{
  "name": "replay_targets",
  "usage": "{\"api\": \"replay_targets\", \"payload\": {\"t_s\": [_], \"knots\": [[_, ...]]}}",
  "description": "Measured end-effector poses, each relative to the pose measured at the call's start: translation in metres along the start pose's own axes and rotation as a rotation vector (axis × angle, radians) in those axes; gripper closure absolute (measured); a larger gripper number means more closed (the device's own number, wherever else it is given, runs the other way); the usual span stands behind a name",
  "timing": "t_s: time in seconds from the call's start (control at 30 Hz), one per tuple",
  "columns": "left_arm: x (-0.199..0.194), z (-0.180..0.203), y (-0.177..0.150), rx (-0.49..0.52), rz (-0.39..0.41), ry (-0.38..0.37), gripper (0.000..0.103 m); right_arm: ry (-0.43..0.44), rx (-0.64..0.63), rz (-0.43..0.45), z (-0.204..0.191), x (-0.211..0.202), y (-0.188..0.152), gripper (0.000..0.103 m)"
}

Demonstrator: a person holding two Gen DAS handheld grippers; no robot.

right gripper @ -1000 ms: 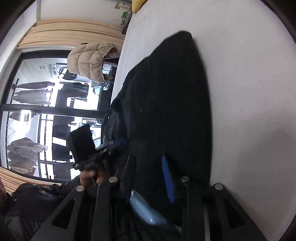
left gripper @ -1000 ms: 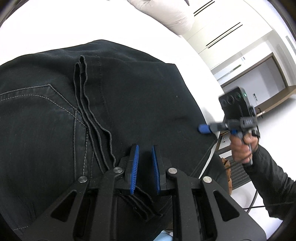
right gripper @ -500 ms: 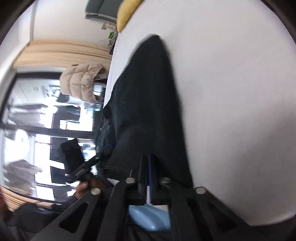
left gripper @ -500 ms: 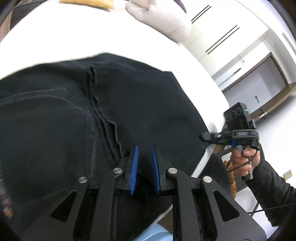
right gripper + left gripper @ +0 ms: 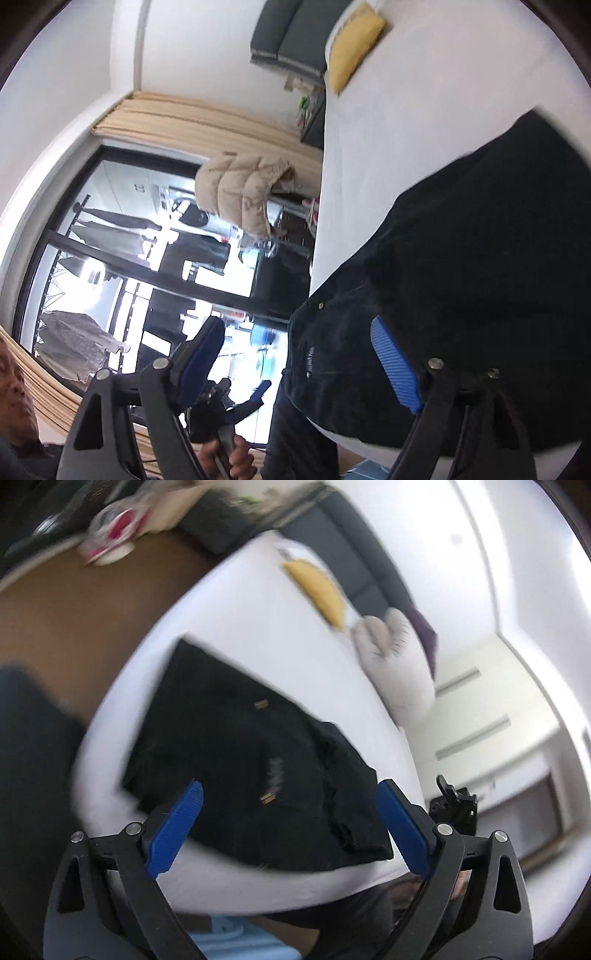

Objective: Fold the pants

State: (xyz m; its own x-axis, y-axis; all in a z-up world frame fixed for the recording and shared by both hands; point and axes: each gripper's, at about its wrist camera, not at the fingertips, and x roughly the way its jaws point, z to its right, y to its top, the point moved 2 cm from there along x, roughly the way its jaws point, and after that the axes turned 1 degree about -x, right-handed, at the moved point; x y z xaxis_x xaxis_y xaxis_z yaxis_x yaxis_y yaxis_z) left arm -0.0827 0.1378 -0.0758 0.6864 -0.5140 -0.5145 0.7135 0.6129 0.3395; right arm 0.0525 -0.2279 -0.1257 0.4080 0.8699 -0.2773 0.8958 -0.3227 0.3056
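**Both hand-held grippers spread above the folded pants**

The left hand-held gripper (image 5: 290, 825) has its blue pads wide apart and opening, nothing between them. The black pants (image 5: 240, 760) lie folded just beyond its tips, flat on the white bed (image 5: 236, 627). The right hand-held gripper (image 5: 301, 365) is likewise spreading, empty; the pants (image 5: 480, 266) lie beside and past its right-hand pad, one edge hanging over the bed's (image 5: 424, 92) side.

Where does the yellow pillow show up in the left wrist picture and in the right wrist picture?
Left wrist: yellow pillow lies upper centre, at the bed's far end, beyond the black pants.
Right wrist: yellow pillow sits at the top, right of centre, on the bed's edge.
Shared landmark: the dark grey headboard beside it.
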Motion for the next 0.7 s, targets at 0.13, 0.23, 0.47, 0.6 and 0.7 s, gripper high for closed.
{"api": "replay_targets", "payload": {"t_s": [0.13, 0.23, 0.47, 0.6, 0.7], "knots": [[-0.017, -0.032, -0.008, -0.135, -0.02, 0.004, 0.008, -0.018, -0.002, -0.08, -0.003, 0.044, 0.003, 0.033], [-0.023, -0.04, -0.01, -0.158, -0.012, -0.02, 0.008, -0.009, -0.005, -0.095, -0.006, 0.058, 0.004, 0.039], [0.017, -0.068, -0.021, -0.336, -0.085, -0.067, 0.008, -0.014, -0.027, -0.106, -0.007, 0.061, 0.002, 0.048], [0.028, -0.071, -0.014, -0.353, -0.056, -0.1, 0.009, -0.02, -0.023, -0.118, -0.003, 0.06, 0.001, 0.049], [0.039, -0.073, -0.011, -0.386, -0.05, -0.11, 0.009, -0.016, -0.015, -0.123, 0.0, 0.059, 0.005, 0.051]]}}
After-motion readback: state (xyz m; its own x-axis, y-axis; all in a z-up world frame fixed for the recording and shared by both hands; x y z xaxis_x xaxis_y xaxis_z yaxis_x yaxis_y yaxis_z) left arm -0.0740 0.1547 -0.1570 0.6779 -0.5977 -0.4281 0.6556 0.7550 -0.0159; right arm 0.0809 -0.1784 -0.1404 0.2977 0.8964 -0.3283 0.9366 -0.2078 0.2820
